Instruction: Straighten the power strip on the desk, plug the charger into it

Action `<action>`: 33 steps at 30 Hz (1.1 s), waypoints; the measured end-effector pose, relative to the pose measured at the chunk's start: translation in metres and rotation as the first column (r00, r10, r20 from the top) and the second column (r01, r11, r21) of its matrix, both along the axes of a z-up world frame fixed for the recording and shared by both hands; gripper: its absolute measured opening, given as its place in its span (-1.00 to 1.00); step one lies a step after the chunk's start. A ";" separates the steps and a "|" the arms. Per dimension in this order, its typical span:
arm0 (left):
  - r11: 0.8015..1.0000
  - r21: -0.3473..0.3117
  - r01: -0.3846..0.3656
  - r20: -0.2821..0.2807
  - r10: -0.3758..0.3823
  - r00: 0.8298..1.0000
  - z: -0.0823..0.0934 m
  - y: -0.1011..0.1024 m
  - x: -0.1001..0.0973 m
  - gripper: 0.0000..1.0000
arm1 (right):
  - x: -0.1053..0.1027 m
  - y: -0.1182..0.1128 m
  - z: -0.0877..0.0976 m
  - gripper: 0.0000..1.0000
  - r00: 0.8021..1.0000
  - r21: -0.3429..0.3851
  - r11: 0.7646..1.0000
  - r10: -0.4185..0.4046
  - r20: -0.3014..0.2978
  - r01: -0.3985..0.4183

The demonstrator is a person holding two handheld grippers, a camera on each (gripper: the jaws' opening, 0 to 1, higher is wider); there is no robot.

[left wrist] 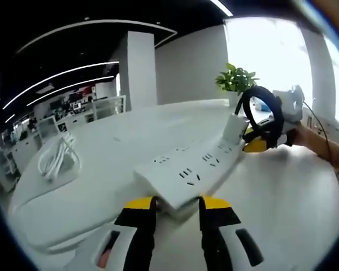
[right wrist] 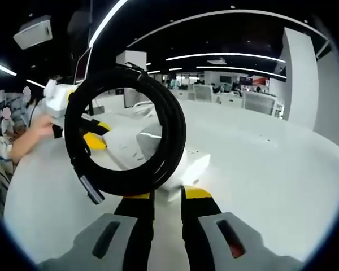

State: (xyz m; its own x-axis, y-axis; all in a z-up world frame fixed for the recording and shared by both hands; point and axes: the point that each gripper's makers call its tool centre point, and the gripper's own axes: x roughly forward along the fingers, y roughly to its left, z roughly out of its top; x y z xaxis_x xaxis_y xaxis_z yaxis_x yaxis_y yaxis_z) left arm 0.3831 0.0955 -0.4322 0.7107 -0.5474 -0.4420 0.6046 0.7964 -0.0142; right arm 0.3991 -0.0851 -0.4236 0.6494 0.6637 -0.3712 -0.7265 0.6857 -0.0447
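A white power strip [left wrist: 186, 169] lies aslant on the white desk [left wrist: 282, 203]. My left gripper [left wrist: 176, 204] is shut on its near end, yellow-tipped jaws on either side. At the strip's far end the right gripper [left wrist: 259, 141] holds a white charger [left wrist: 235, 127] upright against the strip, its black cable coil [left wrist: 265, 116] hanging beside it. In the right gripper view my right gripper [right wrist: 167, 196] is shut on the charger [right wrist: 187, 169], and the black cable coil [right wrist: 127, 132] hangs in front. Behind the coil are the power strip [right wrist: 121, 148] and the left gripper [right wrist: 94, 134].
A bundle of white cable [left wrist: 57, 158] lies on the desk at the left. A potted plant [left wrist: 236, 79] stands at the desk's far edge. A person's hand [right wrist: 37, 131] holds the left gripper. Office desks and chairs [right wrist: 254, 100] stand far behind.
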 end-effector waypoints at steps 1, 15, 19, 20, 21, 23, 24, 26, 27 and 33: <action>1.000 -0.006 -0.002 0.003 0.002 1.000 0.000 0.000 0.001 -0.40 | 0.000 0.000 0.000 -0.64 1.000 0.000 1.000 -0.002 0.000 0.002; 0.998 -0.045 -0.041 0.018 0.041 0.999 0.000 0.002 0.009 -0.38 | 0.005 0.005 -0.001 -0.66 0.999 0.025 0.999 -0.043 -0.003 0.043; 0.998 -0.048 -0.047 0.024 0.048 0.999 0.000 0.003 0.010 -0.37 | 0.008 0.006 -0.001 -0.66 0.999 0.031 0.998 -0.052 0.000 0.052; 0.998 -0.048 -0.049 0.027 0.050 0.998 0.000 0.003 0.010 -0.37 | 0.008 0.006 -0.001 -0.66 0.998 0.034 0.998 -0.055 -0.001 0.055; 0.998 -0.047 -0.051 0.028 0.052 0.998 0.000 0.003 0.011 -0.37 | 0.009 0.006 -0.001 -0.66 0.998 0.035 0.998 -0.057 -0.001 0.057; 0.998 -0.046 -0.053 0.032 0.054 0.998 0.000 0.003 0.012 -0.37 | 0.010 0.006 -0.001 -0.67 0.998 0.037 0.997 -0.062 0.001 0.062; 0.997 -0.048 -0.056 0.032 0.057 0.998 0.000 0.003 0.013 -0.37 | 0.010 0.006 -0.001 -0.67 0.998 0.037 0.997 -0.065 0.001 0.064; 0.997 -0.052 -0.060 0.036 0.062 0.997 0.000 0.003 0.014 -0.36 | 0.011 0.006 -0.001 -0.67 0.997 0.038 0.997 -0.072 0.002 0.071; 0.997 -0.050 -0.061 0.038 0.063 0.997 0.000 0.003 0.015 -0.36 | 0.012 0.006 -0.002 -0.67 0.997 0.038 0.997 -0.073 0.004 0.073; 0.997 -0.031 -0.068 0.052 0.069 0.996 -0.001 0.003 0.017 -0.35 | 0.015 0.007 -0.001 -0.67 0.997 0.039 0.996 -0.082 0.007 0.082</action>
State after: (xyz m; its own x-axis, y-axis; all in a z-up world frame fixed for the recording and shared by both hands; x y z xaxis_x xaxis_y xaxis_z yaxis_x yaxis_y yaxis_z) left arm 0.4006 0.0985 -0.4331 0.7691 -0.5088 -0.3869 0.5490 0.8358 -0.0077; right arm 0.4142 -0.0781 -0.4250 0.7052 0.6219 -0.3405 -0.6674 0.7443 -0.0229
